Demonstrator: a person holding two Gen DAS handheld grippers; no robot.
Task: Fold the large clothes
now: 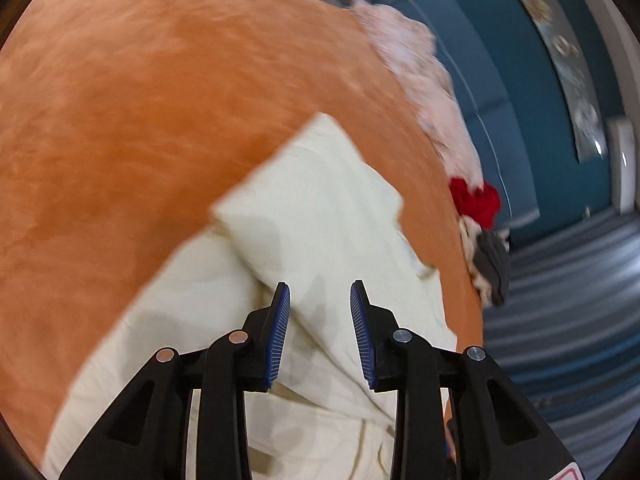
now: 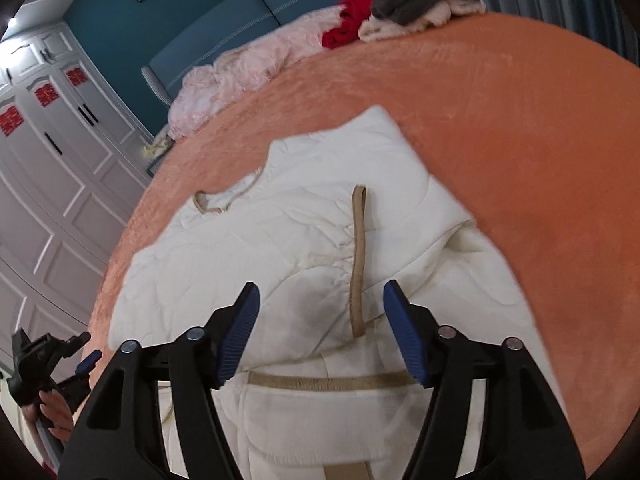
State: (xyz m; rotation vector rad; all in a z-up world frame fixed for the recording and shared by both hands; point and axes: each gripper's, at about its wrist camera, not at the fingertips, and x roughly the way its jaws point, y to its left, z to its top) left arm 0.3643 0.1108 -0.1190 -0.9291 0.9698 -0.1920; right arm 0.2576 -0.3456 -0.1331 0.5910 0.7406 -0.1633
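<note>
A cream quilted garment (image 1: 320, 208) lies partly folded on an orange bed cover (image 1: 140, 120). My left gripper (image 1: 320, 292) hovers over a folded flap of it, open, with nothing between its blue pads. In the right wrist view the same garment (image 2: 304, 216) shows a tan strap (image 2: 357, 260) and a tan band (image 2: 328, 382) across its near part. My right gripper (image 2: 320, 292) stands open above the strap's lower end and grips nothing. The left gripper (image 2: 86, 350) also appears at the lower left, held by a hand (image 2: 56, 408) off the garment's edge.
Along the far side of the orange cover (image 2: 520, 120) lie a pink fluffy garment (image 2: 248, 68), a red garment (image 2: 352, 16) and grey and white clothes (image 2: 424, 4). A blue headboard (image 2: 224, 28) stands behind them. White wardrobe doors (image 2: 52, 160) stand at the left.
</note>
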